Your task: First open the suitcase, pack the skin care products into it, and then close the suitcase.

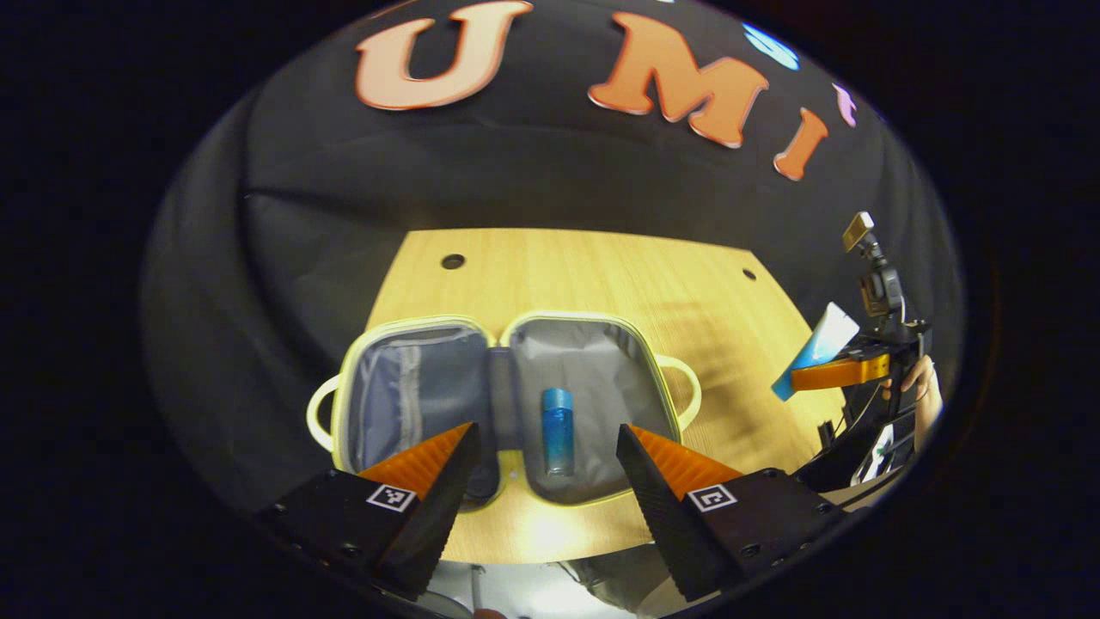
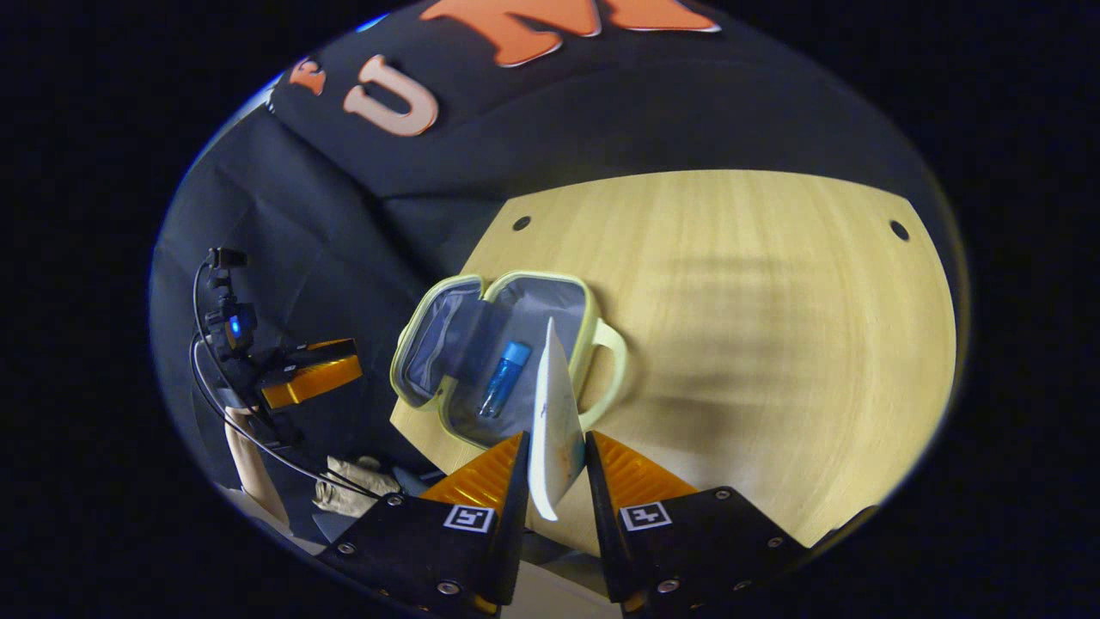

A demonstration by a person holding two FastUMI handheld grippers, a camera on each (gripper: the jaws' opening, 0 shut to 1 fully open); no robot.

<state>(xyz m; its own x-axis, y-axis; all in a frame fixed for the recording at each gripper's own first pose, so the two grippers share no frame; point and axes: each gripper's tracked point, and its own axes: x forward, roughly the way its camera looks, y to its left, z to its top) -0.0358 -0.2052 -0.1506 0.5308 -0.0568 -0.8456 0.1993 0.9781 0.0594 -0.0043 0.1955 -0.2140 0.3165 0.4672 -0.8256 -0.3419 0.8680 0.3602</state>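
My left tool (image 1: 546,451) hangs released above the near edge of the wooden desk (image 1: 601,266), its fingers spread wide over the suitcase (image 1: 507,404). The pale green case lies opened flat, both grey-lined halves facing up. A blue bottle (image 1: 558,430) rests in the half nearer my right hand. My right tool (image 2: 554,464) is clenched on a white tube (image 2: 553,421), both fingers pressing its flat sides, the tube held upright above the desk's edge beside the case. In the left gripper view, that tube (image 1: 816,348) sits off to the right, clear of the suitcase, showing a blue side.
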